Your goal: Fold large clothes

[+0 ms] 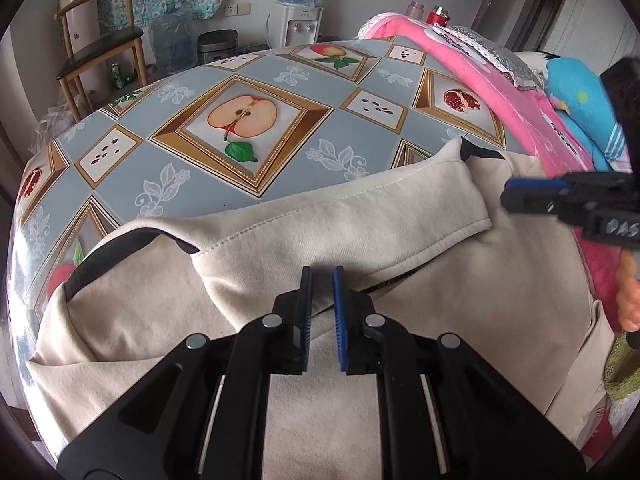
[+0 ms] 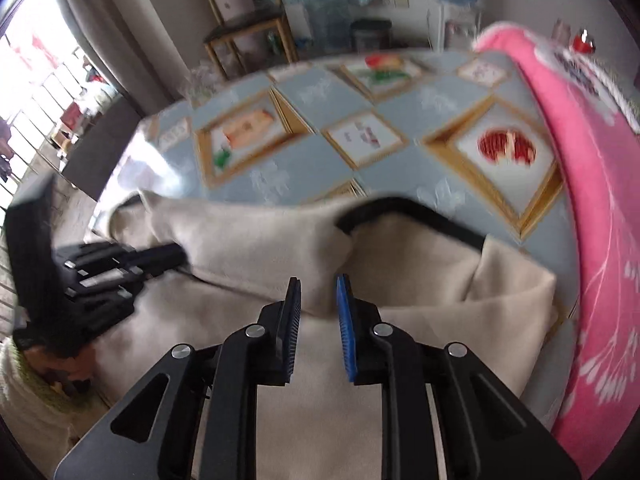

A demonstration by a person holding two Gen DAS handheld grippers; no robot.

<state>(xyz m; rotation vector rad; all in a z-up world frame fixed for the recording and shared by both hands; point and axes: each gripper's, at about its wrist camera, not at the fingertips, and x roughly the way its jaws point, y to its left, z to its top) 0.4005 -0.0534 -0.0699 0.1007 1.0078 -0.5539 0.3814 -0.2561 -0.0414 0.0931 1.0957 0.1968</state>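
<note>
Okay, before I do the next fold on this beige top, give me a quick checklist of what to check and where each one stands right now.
1. Sleeve folded across the beige top: ok, it lies over the body.
2. Left gripper gripping cloth: not ok, jaws slightly apart over the sleeve, nothing pinched.
3. Right gripper gripping cloth: not ok, jaws apart, no cloth between them.
4. Room on the tablecloth beyond the top: ok, bare.
5. Pink blanket off the top's right edge: cannot tell, they meet there.
6. Sharp right view: not ok, blurred.
</note>
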